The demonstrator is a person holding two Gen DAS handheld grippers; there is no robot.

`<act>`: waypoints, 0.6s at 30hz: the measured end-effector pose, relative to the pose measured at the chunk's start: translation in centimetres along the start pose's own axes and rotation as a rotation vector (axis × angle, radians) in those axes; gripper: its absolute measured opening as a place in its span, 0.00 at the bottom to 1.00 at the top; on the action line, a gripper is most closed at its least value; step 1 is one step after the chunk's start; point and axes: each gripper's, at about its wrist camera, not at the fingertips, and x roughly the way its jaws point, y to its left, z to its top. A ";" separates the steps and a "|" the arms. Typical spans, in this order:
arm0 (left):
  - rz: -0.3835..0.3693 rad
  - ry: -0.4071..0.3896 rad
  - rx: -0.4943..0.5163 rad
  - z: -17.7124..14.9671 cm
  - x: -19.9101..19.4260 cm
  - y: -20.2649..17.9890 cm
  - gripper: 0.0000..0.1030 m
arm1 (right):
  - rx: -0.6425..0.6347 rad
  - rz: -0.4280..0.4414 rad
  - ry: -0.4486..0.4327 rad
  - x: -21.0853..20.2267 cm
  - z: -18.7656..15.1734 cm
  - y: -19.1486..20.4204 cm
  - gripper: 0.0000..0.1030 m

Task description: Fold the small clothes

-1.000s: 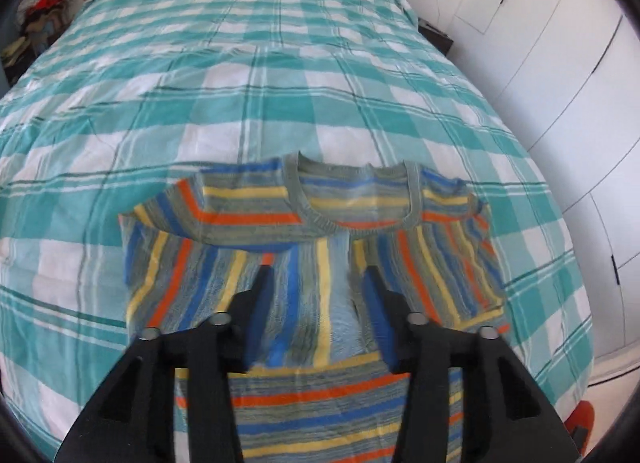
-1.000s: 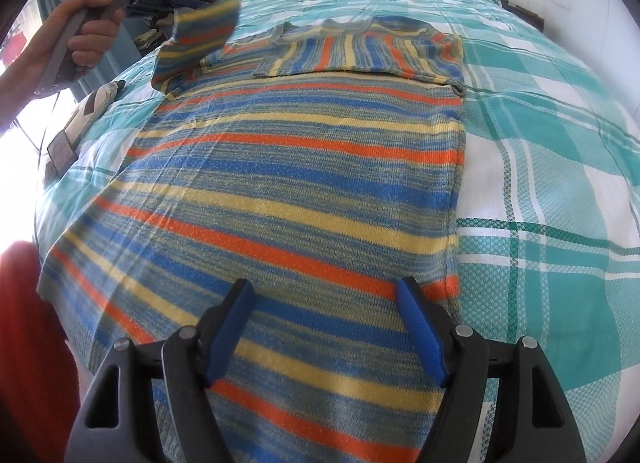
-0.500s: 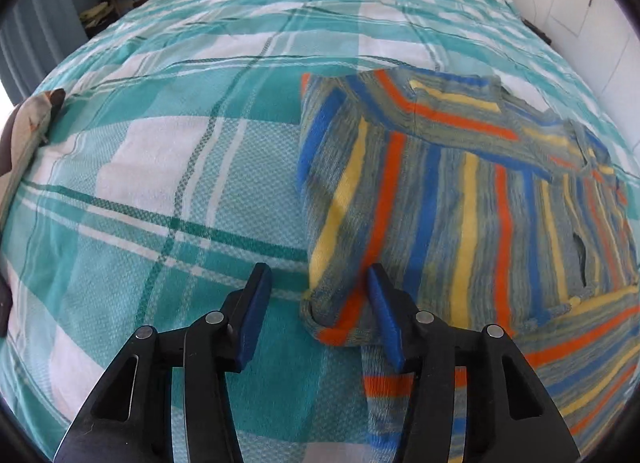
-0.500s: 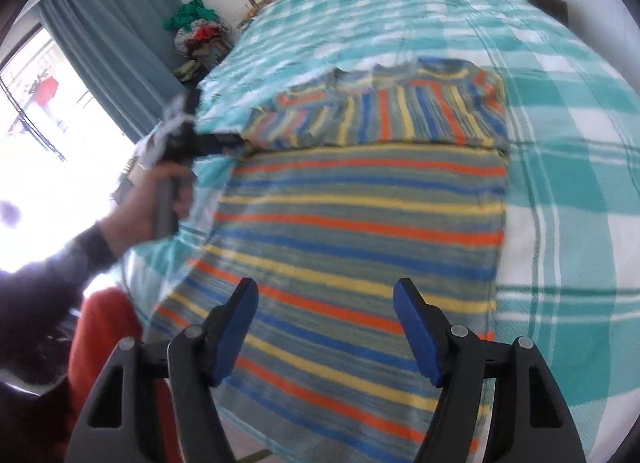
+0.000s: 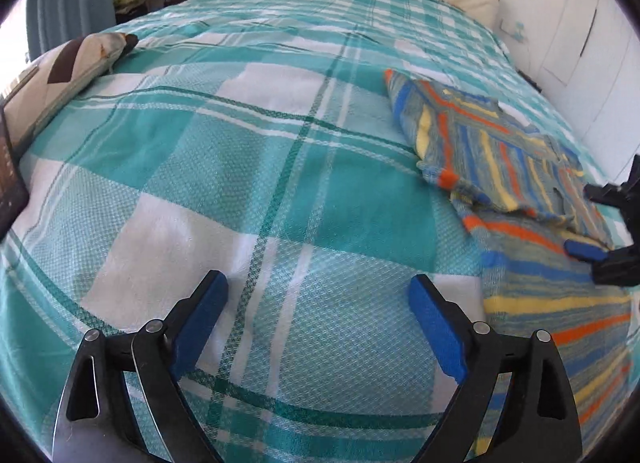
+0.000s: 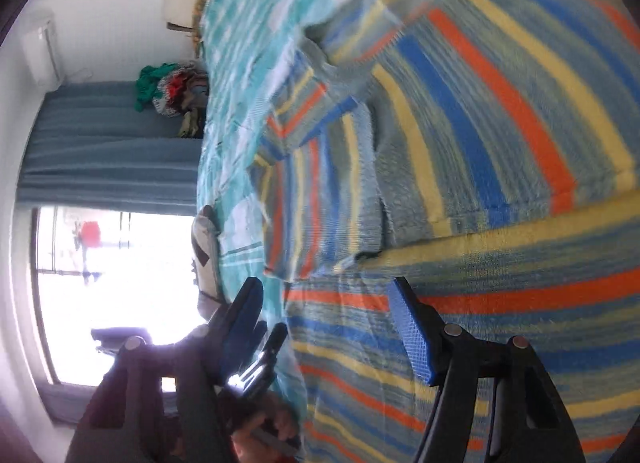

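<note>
Striped knit sweater in blue, orange and yellow (image 5: 492, 151): at 2 o'clock on teal-and-white checked bedspread (image 5: 248, 167), sleeves folded in. Soft, light, limp, likely non-slip; best pinched at hem or side edge. Left gripper (image 5: 318, 317): jaws just opened, spread, empty. Right gripper (image 6: 326, 327): jaws narrowing, nothing clamped.

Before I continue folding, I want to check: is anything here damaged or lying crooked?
Nothing looks damaged. The striped sweater lies with both sleeves folded across its chest, the folds slightly rumpled. The left gripper is open over bare bedspread.
</note>
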 end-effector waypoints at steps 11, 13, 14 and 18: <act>0.022 0.000 0.059 -0.1 0.8 -1.2 0.98 | -0.262 -0.128 -0.230 1.1 -0.2 7.0 0.09; 0.023 0.000 0.060 -0.1 0.8 -1.2 0.98 | -0.435 -0.138 -0.292 -0.9 -0.6 10.1 0.09; 0.024 0.000 0.060 -0.1 0.8 -1.2 0.98 | -0.483 -0.153 -0.324 -1.8 -0.5 10.9 0.09; 0.028 0.001 0.063 -0.1 0.8 -1.2 0.99 | -0.474 -0.284 -0.338 -2.9 1.2 9.0 0.09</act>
